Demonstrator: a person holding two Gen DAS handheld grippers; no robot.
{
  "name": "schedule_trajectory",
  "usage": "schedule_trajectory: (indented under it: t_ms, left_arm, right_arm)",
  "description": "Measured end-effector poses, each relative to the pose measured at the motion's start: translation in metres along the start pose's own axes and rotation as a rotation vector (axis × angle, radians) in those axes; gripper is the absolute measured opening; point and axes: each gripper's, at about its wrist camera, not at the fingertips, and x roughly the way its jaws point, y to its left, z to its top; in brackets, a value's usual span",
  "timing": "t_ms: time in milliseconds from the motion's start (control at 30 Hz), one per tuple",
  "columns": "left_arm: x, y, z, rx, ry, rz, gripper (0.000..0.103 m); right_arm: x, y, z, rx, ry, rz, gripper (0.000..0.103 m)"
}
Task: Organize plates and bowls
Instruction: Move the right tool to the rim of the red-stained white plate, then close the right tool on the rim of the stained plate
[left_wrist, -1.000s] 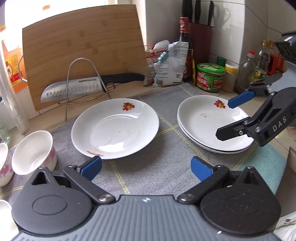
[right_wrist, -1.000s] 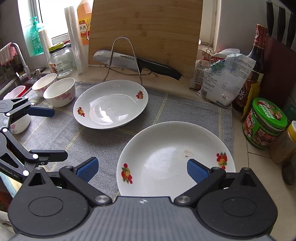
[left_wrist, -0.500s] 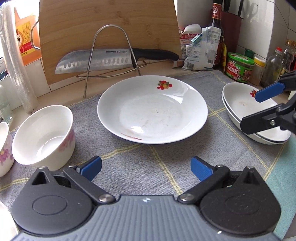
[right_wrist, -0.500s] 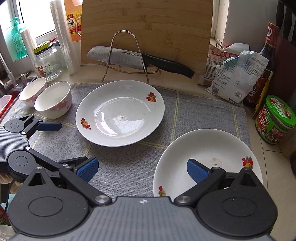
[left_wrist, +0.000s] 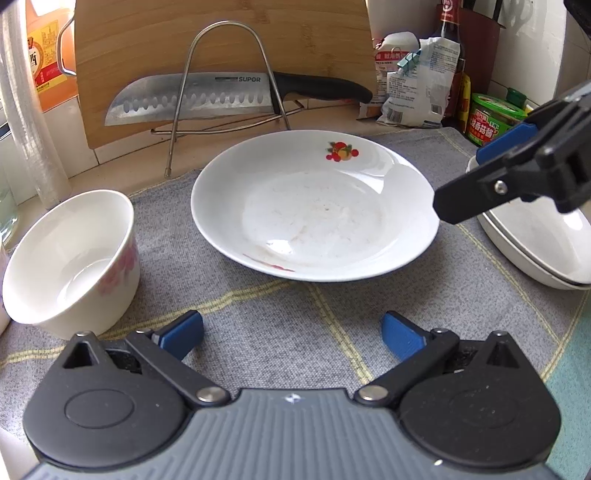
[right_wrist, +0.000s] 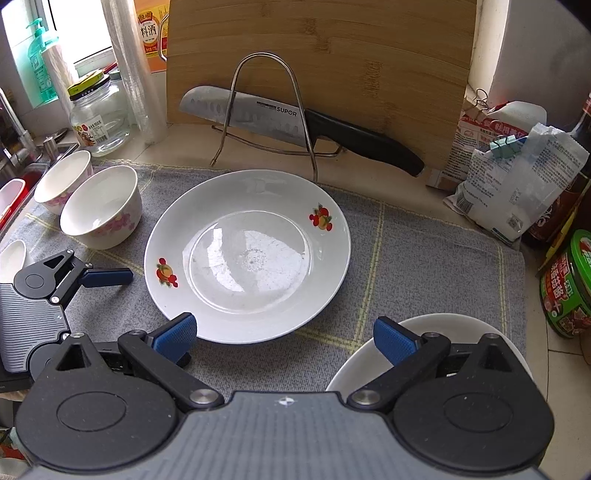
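Both hand-held grippers are wide apart and hold nothing. The left hand-held gripper (left_wrist: 291, 332) sits low in its frame above the grey mat (left_wrist: 280, 325), its blue pads just short of the plate (left_wrist: 314, 210) at frame centre. A bowl (left_wrist: 70, 258) stands on the mat at left, near the plate but apart from it. The right hand-held gripper (right_wrist: 284, 334) sits at the bottom of its frame; its left pad is just at the plate's near rim, its right pad over the stacked plates (right_wrist: 436, 325) at lower right. A second bowl (right_wrist: 64, 181) stands at upper left. Behind, a knife (right_wrist: 295, 125) rests in a wire rack (right_wrist: 266, 110) before a cutting board (right_wrist: 321, 55).
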Motion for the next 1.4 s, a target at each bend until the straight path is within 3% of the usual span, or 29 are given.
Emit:
schedule_trajectory:
  t_ms: [333, 667, 1400]
  left_arm:
    - [0.004, 0.000, 0.003, -0.020, -0.019, 0.015, 0.103]
    - [0.006, 0.000, 0.003, -0.037, -0.032, 0.030, 0.103]
    - [0.016, 0.000, 0.011, 0.024, -0.073, -0.021, 0.103]
  right_arm:
    - [0.051, -0.006, 0.036, -0.083, 0.069, 0.032, 0.103]
    - [0.090, -0.013, 0.043, -0.110, 0.160, 0.099, 0.103]
    - [0.106, -0.010, 0.065, -0.238, 0.146, 0.141, 0.103]
